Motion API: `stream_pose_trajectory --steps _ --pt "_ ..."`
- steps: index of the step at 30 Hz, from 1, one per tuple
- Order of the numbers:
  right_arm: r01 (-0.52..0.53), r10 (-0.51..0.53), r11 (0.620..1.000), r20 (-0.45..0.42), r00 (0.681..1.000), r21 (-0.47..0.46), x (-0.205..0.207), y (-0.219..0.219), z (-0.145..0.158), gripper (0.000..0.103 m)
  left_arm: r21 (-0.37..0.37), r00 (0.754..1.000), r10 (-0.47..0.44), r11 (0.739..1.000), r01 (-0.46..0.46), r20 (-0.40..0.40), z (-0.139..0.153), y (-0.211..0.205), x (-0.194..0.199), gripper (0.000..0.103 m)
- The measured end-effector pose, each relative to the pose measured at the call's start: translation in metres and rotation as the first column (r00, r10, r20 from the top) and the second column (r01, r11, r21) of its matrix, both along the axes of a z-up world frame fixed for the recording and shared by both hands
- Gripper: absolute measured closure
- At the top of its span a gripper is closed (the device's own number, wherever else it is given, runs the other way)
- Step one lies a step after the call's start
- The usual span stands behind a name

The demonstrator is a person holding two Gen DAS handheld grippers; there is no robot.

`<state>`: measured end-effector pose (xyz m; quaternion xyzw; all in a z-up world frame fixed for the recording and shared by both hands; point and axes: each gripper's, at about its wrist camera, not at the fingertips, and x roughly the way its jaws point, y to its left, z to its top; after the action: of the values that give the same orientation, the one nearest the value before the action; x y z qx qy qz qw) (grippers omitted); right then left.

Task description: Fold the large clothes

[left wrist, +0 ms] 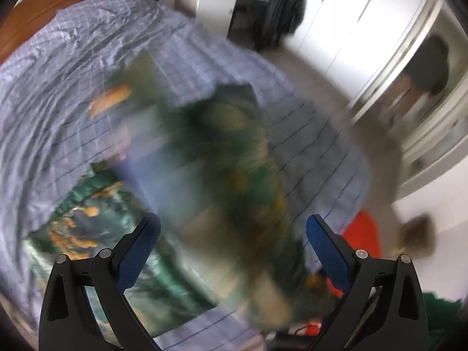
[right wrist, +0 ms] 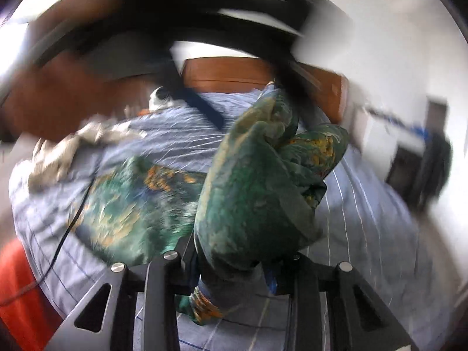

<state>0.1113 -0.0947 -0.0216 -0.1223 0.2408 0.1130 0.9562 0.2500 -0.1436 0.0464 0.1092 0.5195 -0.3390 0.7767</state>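
Right wrist view has the right gripper (right wrist: 231, 266) clamped down on a bunched edge of the green patterned garment (right wrist: 257, 181), lifting it off the blue checked bedsheet (right wrist: 365, 219) while the rest trails flat on the bed. The left gripper (left wrist: 234, 239) is spread wide with nothing pinched, garment blurred beneath it. Probably best if the person grabs the matching corner with the left before carrying the fold over, otherwise it'll just bunch up.

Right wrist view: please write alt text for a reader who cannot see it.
The right gripper is shut on a bunched green cloth with orange patterns, lifted above a bed with a blue checked cover. The picture is blurred; a wooden headboard stands behind.
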Motion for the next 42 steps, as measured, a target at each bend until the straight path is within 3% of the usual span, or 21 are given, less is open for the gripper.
stream_pose_trajectory --steps 3,5,6,8,9,11,13,19,23,28,30,31,34,36,38,40,42 --pt "-0.066 0.072 0.99 0.044 0.996 -0.128 -0.009 0.034 -0.007 0.069 0.161 0.999 0.016 0.987 -0.02 0.031 -0.015 -0.005 -0.006 0.004" --pt "-0.088 0.099 0.982 0.059 0.993 -0.168 -0.013 0.044 -0.012 0.069 0.242 0.995 0.04 0.968 -0.06 0.089 -0.025 -0.003 -0.004 0.035" --pt "-0.095 0.107 0.979 0.059 0.993 -0.179 -0.012 0.049 -0.013 0.069 0.27 0.992 0.061 0.959 -0.088 0.107 -0.029 0.003 -0.001 0.062" --pt "-0.115 0.121 0.977 0.022 0.992 -0.178 -0.007 0.049 -0.016 0.065 0.204 0.995 0.084 0.974 -0.094 0.056 -0.033 0.021 0.008 0.07" --pt "-0.132 0.135 0.976 0.007 0.991 -0.176 -0.006 0.047 -0.017 0.058 0.17 0.993 0.109 0.979 -0.114 0.039 -0.033 0.034 0.014 0.072" --pt "-0.196 0.196 0.971 -0.015 0.98 -0.139 -0.011 0.043 -0.013 0.052 0.113 0.988 0.156 0.981 -0.157 0.018 -0.031 0.062 0.024 0.073" --pt "-0.221 0.217 0.975 -0.077 0.973 -0.036 -0.017 0.026 -0.007 0.05 0.034 0.979 0.205 0.978 -0.204 -0.022 -0.03 0.106 0.033 0.073" --pt "-0.095 0.146 0.966 -0.205 0.968 0.239 0.011 -0.033 0.003 0.05 -0.077 0.942 0.327 0.94 -0.333 -0.079 -0.048 0.207 0.048 0.072" --pt "-0.136 0.192 0.95 -0.182 0.965 0.28 0.043 -0.019 0.021 0.057 -0.101 0.9 0.423 0.896 -0.433 -0.104 -0.069 0.276 0.054 0.071" --pt "-0.265 0.328 0.923 -0.211 0.921 0.278 0.09 0.05 0.018 0.063 -0.176 0.859 0.483 0.843 -0.508 -0.167 -0.095 0.331 0.045 0.067" --pt "-0.304 0.387 0.902 -0.26 0.885 0.307 0.103 0.078 0.002 0.063 -0.2 0.852 0.488 0.83 -0.52 -0.189 -0.108 0.341 0.039 0.063" --pt "-0.327 0.422 0.892 -0.315 0.85 0.312 0.113 0.098 -0.017 0.063 -0.206 0.847 0.494 0.823 -0.529 -0.197 -0.118 0.347 0.037 0.06" --pt "-0.344 0.407 0.914 -0.475 0.78 0.217 0.133 0.133 -0.083 0.064 -0.212 0.815 0.52 0.792 -0.572 -0.257 -0.144 0.358 0.037 0.054" --pt "-0.306 0.388 0.921 -0.483 0.785 0.243 0.136 0.134 -0.106 0.064 -0.253 0.797 0.529 0.761 -0.597 -0.291 -0.159 0.366 0.035 0.053" --pt "-0.28 0.389 0.918 -0.501 0.773 0.28 0.14 0.132 -0.1 0.064 -0.296 0.794 0.525 0.74 -0.604 -0.307 -0.161 0.37 0.033 0.052" --pt "-0.262 0.387 0.919 -0.545 0.743 0.295 0.149 0.132 -0.084 0.064 -0.307 0.798 0.521 0.74 -0.599 -0.302 -0.158 0.37 0.034 0.052" --pt "-0.256 0.395 0.914 -0.551 0.735 0.315 0.162 0.14 -0.062 0.064 -0.322 0.803 0.514 0.738 -0.593 -0.301 -0.156 0.374 0.029 0.051"
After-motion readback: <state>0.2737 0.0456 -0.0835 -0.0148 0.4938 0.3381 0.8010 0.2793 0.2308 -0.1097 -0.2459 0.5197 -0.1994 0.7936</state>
